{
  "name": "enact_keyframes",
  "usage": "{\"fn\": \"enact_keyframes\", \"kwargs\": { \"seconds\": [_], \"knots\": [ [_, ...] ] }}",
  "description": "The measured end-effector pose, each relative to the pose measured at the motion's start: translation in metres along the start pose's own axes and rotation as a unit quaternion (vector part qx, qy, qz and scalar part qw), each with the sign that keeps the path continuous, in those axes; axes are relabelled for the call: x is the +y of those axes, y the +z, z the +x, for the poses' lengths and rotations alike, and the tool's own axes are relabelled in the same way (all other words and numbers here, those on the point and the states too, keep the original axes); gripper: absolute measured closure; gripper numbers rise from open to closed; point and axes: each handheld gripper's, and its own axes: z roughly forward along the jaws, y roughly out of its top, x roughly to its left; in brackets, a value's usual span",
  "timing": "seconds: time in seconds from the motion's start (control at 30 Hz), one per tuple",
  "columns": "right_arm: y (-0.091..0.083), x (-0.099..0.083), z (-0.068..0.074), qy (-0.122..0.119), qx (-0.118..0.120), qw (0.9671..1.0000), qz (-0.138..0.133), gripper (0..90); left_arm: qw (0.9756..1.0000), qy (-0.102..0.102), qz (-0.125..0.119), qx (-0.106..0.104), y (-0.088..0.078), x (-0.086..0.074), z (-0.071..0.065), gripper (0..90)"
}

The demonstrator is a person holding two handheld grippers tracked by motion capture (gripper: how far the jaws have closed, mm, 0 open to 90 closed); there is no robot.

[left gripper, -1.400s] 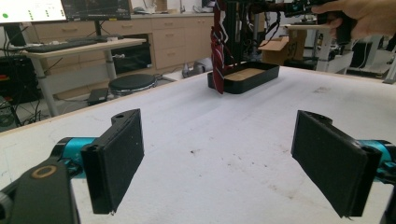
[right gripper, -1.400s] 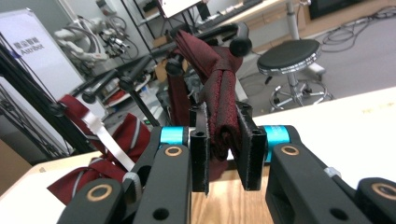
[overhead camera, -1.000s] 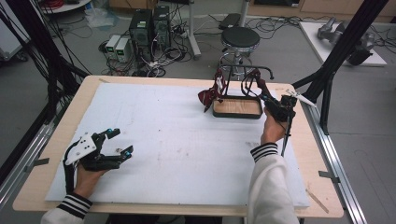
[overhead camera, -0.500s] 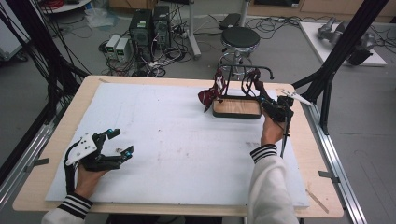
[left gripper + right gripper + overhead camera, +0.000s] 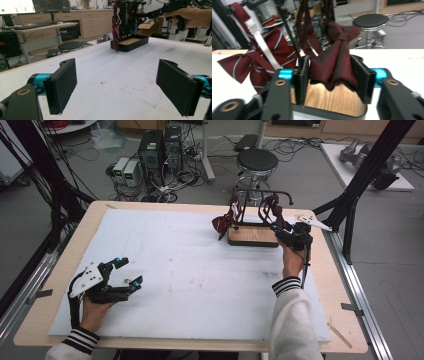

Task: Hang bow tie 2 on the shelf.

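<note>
A dark red patterned tie (image 5: 334,62) hangs from the black rack (image 5: 263,195) that rises over a black tray with a wooden floor (image 5: 252,235), at the far right of the white table mat (image 5: 190,270). Its lower end hangs just above the tray's wood. In the right gripper view the tie sits squarely between the two black jaws of the right gripper (image 5: 333,77); the jaws are partly closed around it, each close against the fabric, though whether they truly press it cannot be told.

A second piece, a red bow tie with pale stripes (image 5: 259,62) and a white strap, hangs at the rack's other end, beside the tray's left edge. So two ties hang on one rack over one tray, whose wooden floor is bare.

The left gripper (image 5: 125,272) rests low over the mat's near left corner, well apart from the tray, its jaws spread wide with nothing between them.
</note>
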Motion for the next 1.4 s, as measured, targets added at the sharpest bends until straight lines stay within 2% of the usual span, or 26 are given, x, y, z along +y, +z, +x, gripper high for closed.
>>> {"fn": "enact_keyframes", "kwargs": {
  "seconds": [0.13,0.23,0.37,0.47,0.63,0.87,1.03,1.13,1.4],
  "knots": [
    [0.002,-0.001,0.001,-0.010,-0.002,0.9999,0.006,29.3,1.0000,0.001,-0.003,0.001,0.000,0.000,0.000,17.3],
    [0.001,0.000,0.003,-0.011,-0.001,0.9999,0.000,20.0,1.0000,0.000,-0.006,0.003,0.000,0.000,0.000,17.3],
    [-0.005,0.004,0.006,-0.020,-0.002,0.9997,-0.013,12.0,0.9999,-0.001,-0.013,0.002,0.000,0.000,-0.001,17.3],
    [-0.010,0.005,0.008,-0.020,0.001,0.9996,-0.019,11.6,0.9998,-0.003,-0.018,0.002,-0.001,0.000,0.000,17.3],
    [-0.020,0.008,0.014,-0.032,0.012,0.9990,-0.030,10.9,0.9997,-0.003,-0.024,0.004,-0.004,-0.001,0.002,17.3],
    [-0.041,0.004,0.024,-0.062,0.058,0.9945,-0.062,9.9,0.9994,-0.006,-0.029,0.018,-0.011,-0.003,0.003,17.3],
    [-0.062,-0.009,0.029,-0.077,0.078,0.9913,-0.072,9.8,0.9991,-0.010,-0.028,0.029,-0.014,-0.006,0.004,17.3],
    [-0.077,-0.023,0.034,-0.096,0.088,0.9876,-0.088,9.9,0.9990,-0.012,-0.028,0.032,-0.015,-0.008,0.004,17.3],
    [-0.110,-0.058,0.037,-0.124,0.106,0.9791,-0.121,9.9,0.9985,-0.015,-0.035,0.041,-0.017,-0.011,0.002,17.3]
  ]
}}
